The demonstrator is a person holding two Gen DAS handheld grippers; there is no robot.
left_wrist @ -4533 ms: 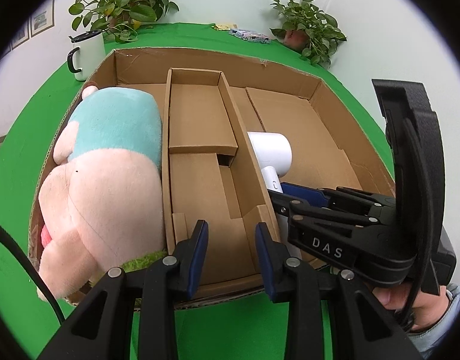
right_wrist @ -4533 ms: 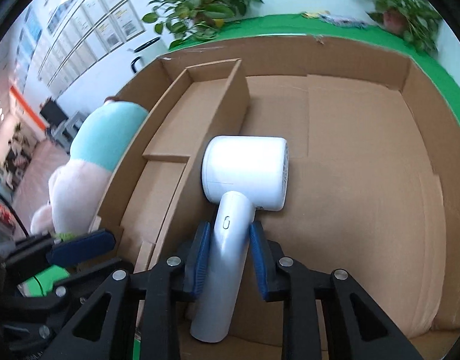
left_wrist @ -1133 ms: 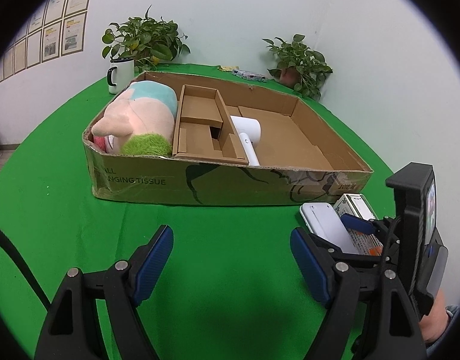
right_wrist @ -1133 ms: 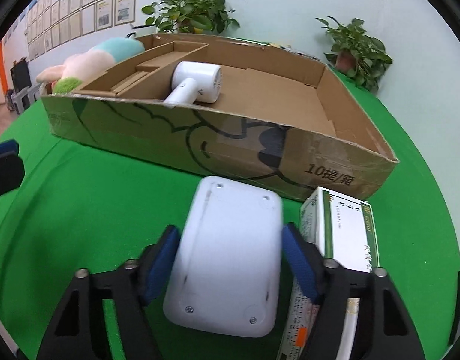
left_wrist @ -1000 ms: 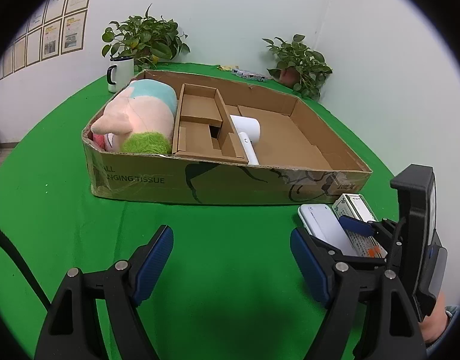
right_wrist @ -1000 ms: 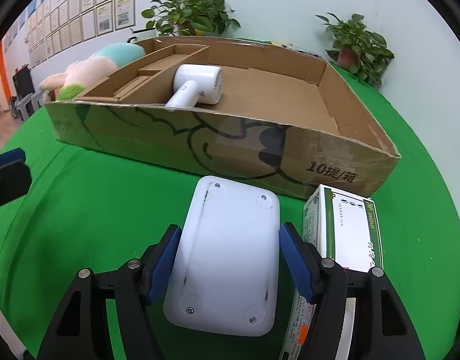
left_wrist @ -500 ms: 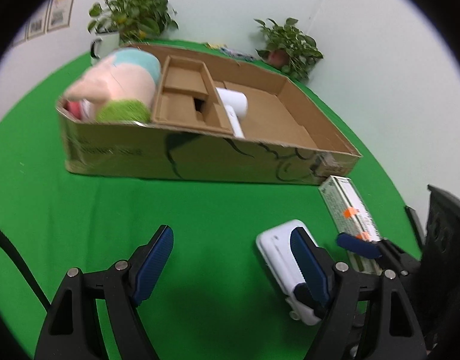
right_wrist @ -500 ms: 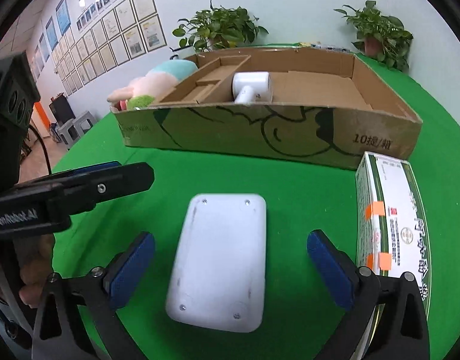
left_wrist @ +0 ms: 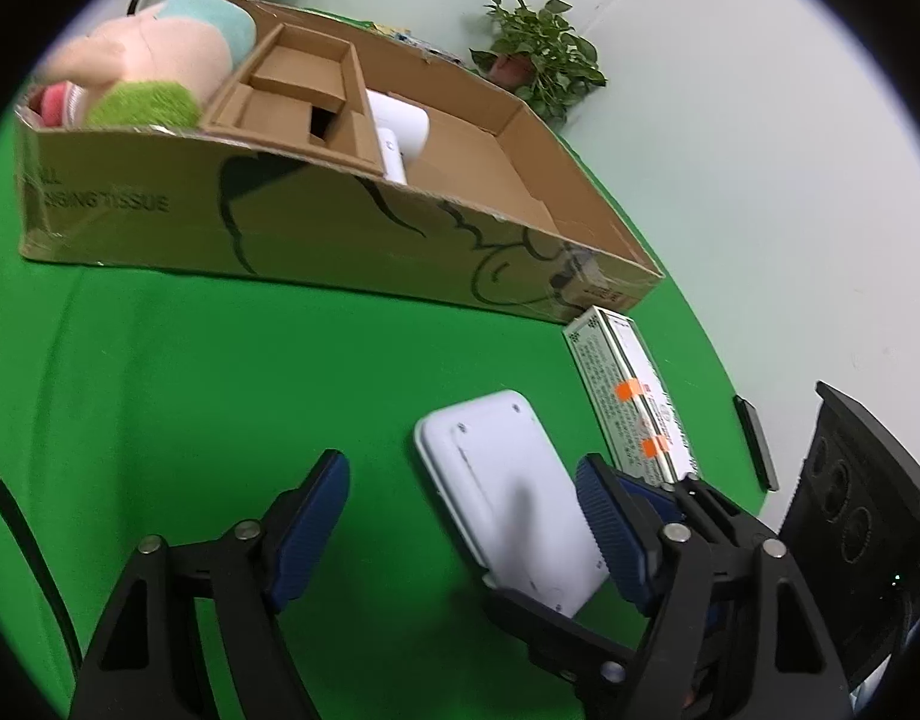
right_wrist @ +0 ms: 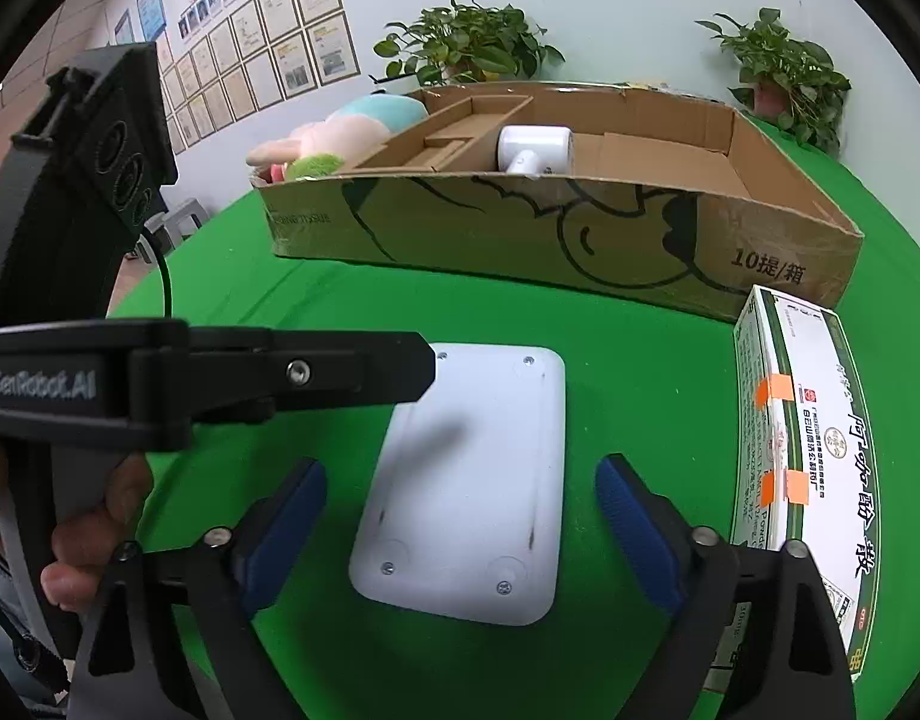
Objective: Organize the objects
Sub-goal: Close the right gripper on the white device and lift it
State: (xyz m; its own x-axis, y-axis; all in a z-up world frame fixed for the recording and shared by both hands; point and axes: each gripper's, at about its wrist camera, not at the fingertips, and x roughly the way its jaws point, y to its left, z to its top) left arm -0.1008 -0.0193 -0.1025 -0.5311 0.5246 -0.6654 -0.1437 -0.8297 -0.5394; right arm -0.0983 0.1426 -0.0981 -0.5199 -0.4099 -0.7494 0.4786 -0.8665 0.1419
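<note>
A flat white device (right_wrist: 466, 492) lies face down on the green cloth, also in the left wrist view (left_wrist: 508, 492). My right gripper (right_wrist: 460, 534) is open, its pads either side of the device without touching. My left gripper (left_wrist: 460, 516) is open, its right pad beside the device; its finger reaches over the device's far left corner in the right wrist view. A green-and-white medicine box (right_wrist: 802, 450) lies right of the device. The cardboard box (right_wrist: 568, 252) behind holds a white hair dryer (right_wrist: 535, 150) and a plush toy (right_wrist: 333, 138).
Potted plants (right_wrist: 466, 48) stand behind the box by the wall. A thin dark object (left_wrist: 754, 444) lies on the cloth right of the medicine box. Green cloth (left_wrist: 189, 372) lies bare between the box and the grippers.
My right gripper has let go of the white device and opened wide; the device now rests on the cloth. My left gripper has swung in toward it from the left.
</note>
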